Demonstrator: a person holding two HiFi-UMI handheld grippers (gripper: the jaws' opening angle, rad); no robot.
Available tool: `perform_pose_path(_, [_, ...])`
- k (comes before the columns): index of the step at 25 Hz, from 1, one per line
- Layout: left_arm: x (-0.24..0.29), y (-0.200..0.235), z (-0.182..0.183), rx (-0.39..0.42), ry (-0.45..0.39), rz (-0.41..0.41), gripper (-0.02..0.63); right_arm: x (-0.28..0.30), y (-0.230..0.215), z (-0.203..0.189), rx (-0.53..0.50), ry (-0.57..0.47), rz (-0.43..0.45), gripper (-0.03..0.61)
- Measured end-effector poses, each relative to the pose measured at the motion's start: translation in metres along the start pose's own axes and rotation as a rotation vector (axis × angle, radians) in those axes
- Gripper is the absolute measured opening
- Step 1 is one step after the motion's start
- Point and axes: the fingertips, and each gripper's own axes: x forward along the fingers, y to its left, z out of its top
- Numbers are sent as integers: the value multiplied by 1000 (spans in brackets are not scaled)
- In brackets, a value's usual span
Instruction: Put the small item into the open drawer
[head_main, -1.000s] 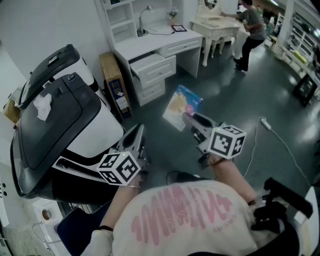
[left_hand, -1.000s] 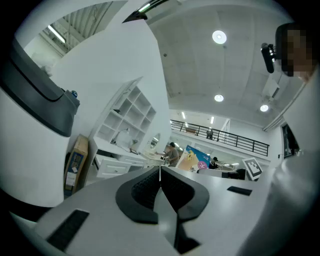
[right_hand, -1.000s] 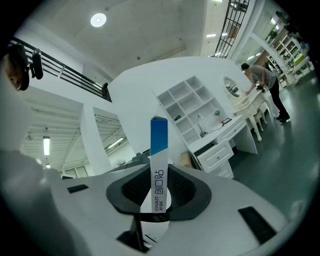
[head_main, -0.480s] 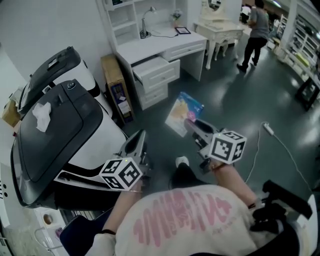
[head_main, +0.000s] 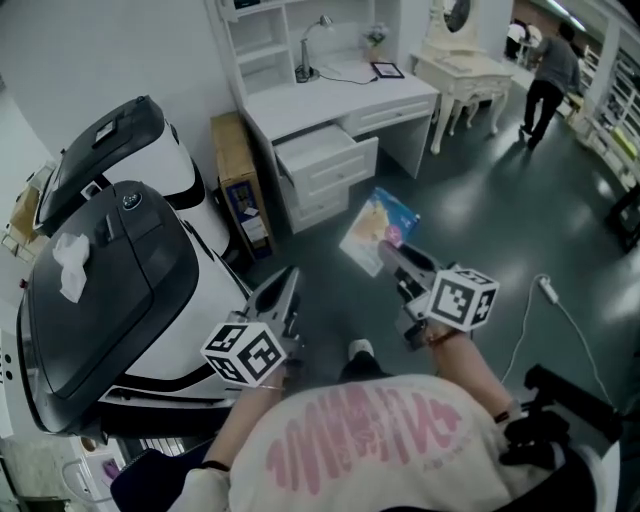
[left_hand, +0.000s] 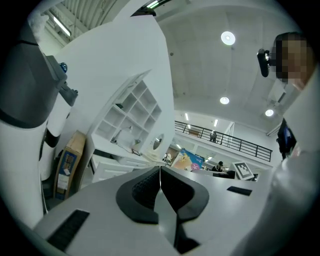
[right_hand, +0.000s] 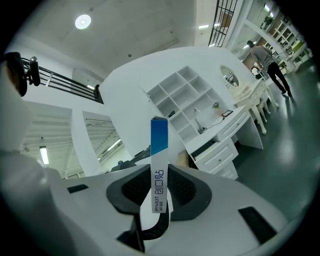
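Note:
A flat small box (head_main: 378, 230), blue and cream on its face, is clamped in my right gripper (head_main: 388, 252), which is shut on it and held out over the dark floor. In the right gripper view the box (right_hand: 159, 160) stands edge-on between the pads, white below and blue on top. The white desk (head_main: 340, 100) stands ahead with its top drawer (head_main: 325, 155) pulled open; the drawer (right_hand: 216, 148) also shows past the box. My left gripper (head_main: 287, 280) is shut with nothing in it, its pads (left_hand: 150, 187) pressed together.
Two large black-and-white machines (head_main: 100, 260) fill the left side. A cardboard carton (head_main: 238, 180) leans beside the desk. A lamp (head_main: 312, 50) stands on the desk, a dressing table (head_main: 465, 75) to its right. A person (head_main: 550, 75) walks far right. A power strip (head_main: 548, 290) lies on the floor.
The desk and open drawer have shifted right and lower in the head view as I come closer. The right gripper keeps its hold on the box. The far person walked right.

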Motion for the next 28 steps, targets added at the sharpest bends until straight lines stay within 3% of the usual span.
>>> perform_pose_path(10, [120, 38, 65, 28, -98, 101, 34, 98, -69, 95, -50, 57, 122, 106])
perform_pose_path(15, [162, 57, 78, 32, -133, 146, 34, 129, -105, 129, -58, 55, 157, 106])
perform_pose_path(20, [179, 72, 72, 28, -135, 170, 34, 142, -133, 131, -26, 51, 162, 106])
perform_pose_path(28, [203, 102, 48, 11, -60, 195, 34, 151, -162, 114, 18, 91, 125, 106])
